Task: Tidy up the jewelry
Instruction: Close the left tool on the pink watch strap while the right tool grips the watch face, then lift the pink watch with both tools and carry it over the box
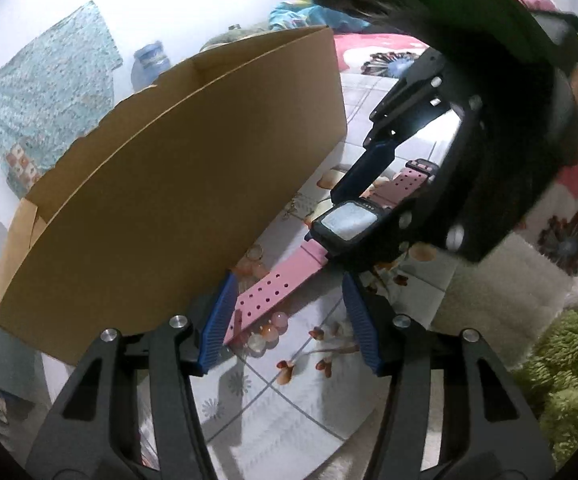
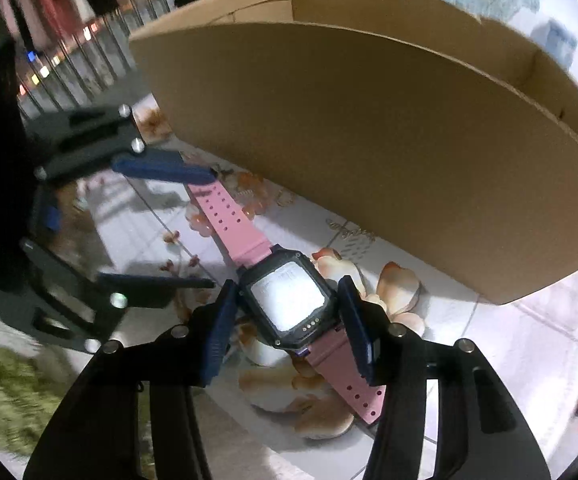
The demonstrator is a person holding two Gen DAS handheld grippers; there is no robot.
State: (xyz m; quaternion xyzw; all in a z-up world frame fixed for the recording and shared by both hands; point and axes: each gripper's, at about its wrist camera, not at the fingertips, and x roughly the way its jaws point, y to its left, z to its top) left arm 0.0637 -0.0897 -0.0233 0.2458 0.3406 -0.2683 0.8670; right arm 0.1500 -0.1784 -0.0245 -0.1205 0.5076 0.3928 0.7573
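Observation:
A watch with a black square case (image 2: 289, 300) and a pink perforated strap (image 2: 229, 220) lies on the flowered tablecloth (image 2: 509, 340). My right gripper (image 2: 287, 308) straddles the case, with its blue pads touching both sides. In the left wrist view the same case (image 1: 347, 224) shows beside one right finger (image 1: 363, 172). My left gripper (image 1: 289, 320) is open around the strap's free end (image 1: 265, 296), which lies close to its left finger (image 1: 219, 324). A beaded bracelet (image 1: 267, 334) lies partly under that end.
A large open cardboard box (image 1: 169, 200) stands right behind the watch, and its wall (image 2: 369, 140) fills the far side. A green fuzzy fabric (image 1: 561, 380) lies at the near right. A blue water jug (image 1: 149, 64) stands beyond the box.

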